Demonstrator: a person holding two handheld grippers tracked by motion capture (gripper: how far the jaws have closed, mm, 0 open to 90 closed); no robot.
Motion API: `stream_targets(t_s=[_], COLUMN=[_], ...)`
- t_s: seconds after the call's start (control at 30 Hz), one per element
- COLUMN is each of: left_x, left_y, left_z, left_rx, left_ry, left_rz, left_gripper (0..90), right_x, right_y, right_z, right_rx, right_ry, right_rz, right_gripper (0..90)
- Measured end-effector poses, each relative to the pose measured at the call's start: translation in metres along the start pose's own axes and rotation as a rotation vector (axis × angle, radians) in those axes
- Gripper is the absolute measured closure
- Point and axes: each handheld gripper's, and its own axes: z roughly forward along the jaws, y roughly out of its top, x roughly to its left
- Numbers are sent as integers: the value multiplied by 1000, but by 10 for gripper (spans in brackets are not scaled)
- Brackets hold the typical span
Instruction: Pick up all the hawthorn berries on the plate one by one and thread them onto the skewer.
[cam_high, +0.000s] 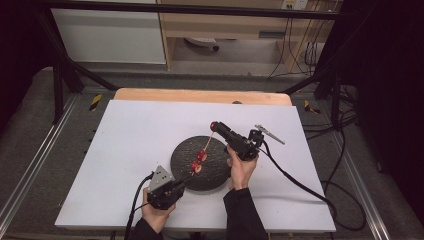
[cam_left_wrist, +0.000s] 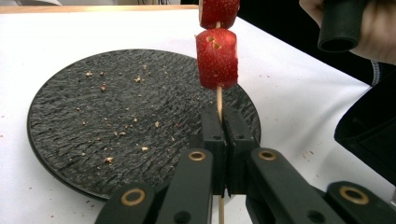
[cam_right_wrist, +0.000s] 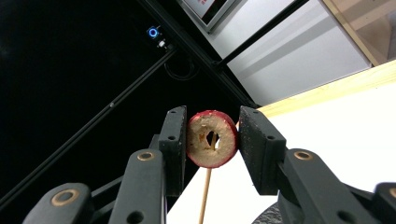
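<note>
Below, the left gripper (cam_left_wrist: 223, 122) pinches a skewer (cam_left_wrist: 219, 99) over the crumb-strewn plate (cam_left_wrist: 70, 116); the right gripper (cam_right_wrist: 212, 140) squeezes a fruit slice (cam_right_wrist: 211, 138) at its tip.

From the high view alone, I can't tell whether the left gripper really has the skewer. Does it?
Observer: Yes. In the left gripper view the left gripper has its jaws shut on the bare skewer, just below the lower strawberry piece.
Operator: And the red piece at the right gripper?
Observer: The right gripper clamps a round slice by its red rim, cut face toward its camera.
Operator: Is the skewer through it?
Observer: The skewer shows inside the centre hole of the slice. I cannot tell how far it goes through.
</note>
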Motion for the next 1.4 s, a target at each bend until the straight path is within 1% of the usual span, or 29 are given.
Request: stream_targets(t_s=[0.1, 0.3, 0.4, 0.5, 0.6, 0.67, 0.77, 0.87, 1.03, 1.2, 1.4], left_x=[1, 0, 0, 0, -1, -1, -1, 0, 2, 5, 7], left_y=[0, -3, -4, -5, -6, -5, -4, -3, 0, 5, 11], left_z=[0, 2, 0, -1, 0, 2, 1, 3, 7, 9, 13], left_rx=[0, -2, -20, -31, -26, -16, -21, -24, -12, -14, -6], left_ry=[2, 7, 11, 16, 19, 15, 19, 20, 21, 23, 21], left_rz=[-6, 6, -1, 3, 6, 4, 3, -4, -8, -12, -15], left_gripper=[886, 887, 886, 886, 886, 886, 887, 887, 887, 887, 887], right_x=[-1, -1, -1, -1, -1, -2, -3, -3, -3, -4, -4], right_y=[1, 0, 1, 2, 2, 1, 0, -1, -6, -8, -16], right_z=[1, 1, 0, 1, 1, 2, 2, 2, 3, 3, 4], right_rx=[7, 13, 13, 2, 10, 27, 44, 49, 71, 84, 104], right_ry=[-1, 6, 2, 2, 6, 13, 8, 15, 8, 5, 0], right_rz=[2, 15, 15, 20, 31, 37, 28, 27, 12, 2, -13], right_gripper=[637, 639, 639, 639, 638, 638, 639, 639, 639, 638, 639])
